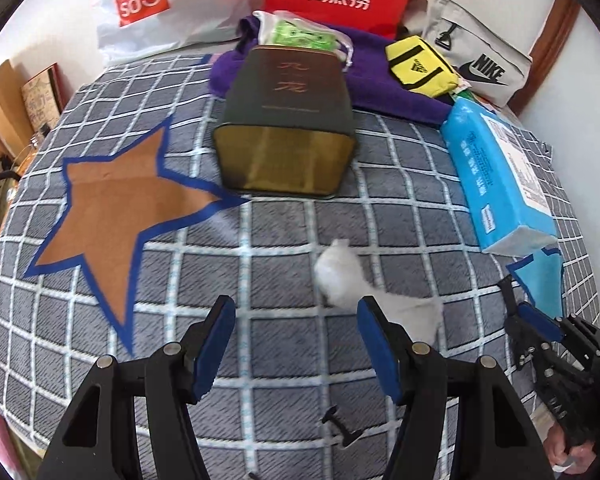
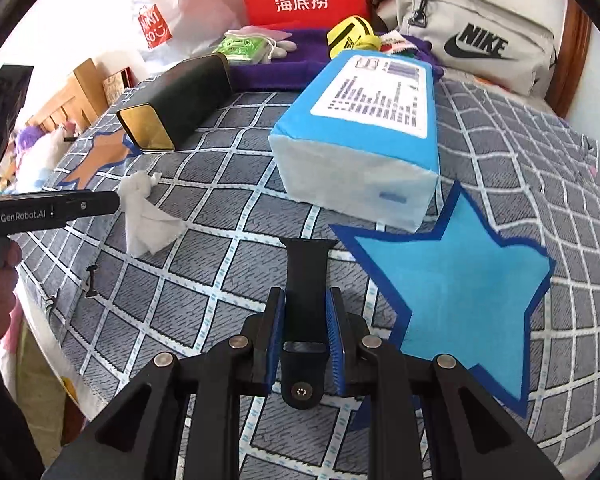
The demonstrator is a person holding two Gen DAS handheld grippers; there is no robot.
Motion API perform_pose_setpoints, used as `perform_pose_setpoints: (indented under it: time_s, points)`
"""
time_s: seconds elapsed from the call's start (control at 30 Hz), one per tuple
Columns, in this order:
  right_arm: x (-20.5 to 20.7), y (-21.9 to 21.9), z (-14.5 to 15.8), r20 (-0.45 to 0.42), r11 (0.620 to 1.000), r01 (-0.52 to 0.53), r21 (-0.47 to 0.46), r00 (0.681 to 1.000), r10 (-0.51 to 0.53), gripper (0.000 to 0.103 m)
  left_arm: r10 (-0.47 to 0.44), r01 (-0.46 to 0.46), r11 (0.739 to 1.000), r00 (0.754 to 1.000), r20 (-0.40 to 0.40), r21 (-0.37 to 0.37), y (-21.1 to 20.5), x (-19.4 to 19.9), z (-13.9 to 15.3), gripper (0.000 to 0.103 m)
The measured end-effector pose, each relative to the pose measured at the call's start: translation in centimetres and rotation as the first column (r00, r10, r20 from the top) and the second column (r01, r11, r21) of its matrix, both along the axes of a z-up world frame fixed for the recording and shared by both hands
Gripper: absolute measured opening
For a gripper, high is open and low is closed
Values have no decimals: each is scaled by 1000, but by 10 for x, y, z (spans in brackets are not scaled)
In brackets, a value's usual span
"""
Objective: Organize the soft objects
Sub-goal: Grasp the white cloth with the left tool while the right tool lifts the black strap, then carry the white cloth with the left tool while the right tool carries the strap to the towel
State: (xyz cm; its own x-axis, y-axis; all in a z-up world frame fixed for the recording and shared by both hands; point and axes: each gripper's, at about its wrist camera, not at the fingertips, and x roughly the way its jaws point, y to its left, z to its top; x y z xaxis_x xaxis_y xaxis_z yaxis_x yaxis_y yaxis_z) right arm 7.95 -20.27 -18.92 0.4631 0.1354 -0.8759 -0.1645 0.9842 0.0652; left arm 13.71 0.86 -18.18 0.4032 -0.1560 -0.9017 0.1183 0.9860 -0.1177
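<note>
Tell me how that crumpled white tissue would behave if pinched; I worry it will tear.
The tissue looks thin and creased, so probably floppy and very light. Its loose corner lies flat on the bedspread, so it may drape or tear if tugged.

Right claw [image 2: 303,312] clamps black strap [image 2: 306,268].
</note>
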Motion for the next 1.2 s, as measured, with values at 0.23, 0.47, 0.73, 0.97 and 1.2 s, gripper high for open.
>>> perform_pose_setpoints:
  time_s: [0.23, 0.47, 0.73, 0.97, 1.2]
  points:
    - [8, 9, -4, 54, 1000, -6, -17, 999, 7, 22, -42, 41, 999, 999, -10, -11, -23, 11, -6, 62]
    - [11, -2, -3, 48, 998, -14, 57, 999, 11, 21, -84, 83, 996, 996, 24, 32, -47, 13, -7, 54]
    - [5, -12, 2, 31, 996, 6, 84, 999, -8, 21, -123, 123, 992, 992, 14, -25, -55, 15, -5, 16]
    - [-1, -14, 22, 57, 996, -4, 93, 998, -1, 21, -120, 120, 993, 991, 57, -1, -50, 9, 25, 16]
    - [-1, -10, 60, 123, 995, -23, 92, 992, 12, 21, -108, 108, 994, 988, 107, 2, -40, 5, 55, 16]
